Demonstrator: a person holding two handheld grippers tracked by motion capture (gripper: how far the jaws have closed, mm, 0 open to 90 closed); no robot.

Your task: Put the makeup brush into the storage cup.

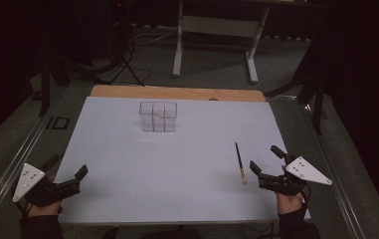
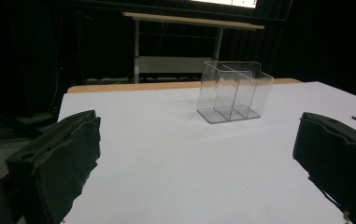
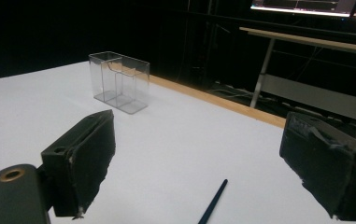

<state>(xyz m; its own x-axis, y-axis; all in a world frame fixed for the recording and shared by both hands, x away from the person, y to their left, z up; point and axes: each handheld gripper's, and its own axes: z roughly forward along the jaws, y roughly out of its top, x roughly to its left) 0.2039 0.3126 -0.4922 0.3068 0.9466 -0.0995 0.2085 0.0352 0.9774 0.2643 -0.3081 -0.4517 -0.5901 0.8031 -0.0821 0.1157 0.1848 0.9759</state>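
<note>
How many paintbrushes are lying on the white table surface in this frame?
1. A single paintbrush lies flat at the table's right side, just beside the open right gripper, apart from the clear organizer near the far edge. Nothing seems hidden.

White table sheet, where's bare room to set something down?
Most of the sheet is bare: the wide middle between the left gripper and the brush, and the strips either side of the clear organizer. It is tightest at the right gripper, beside the brush.
</note>
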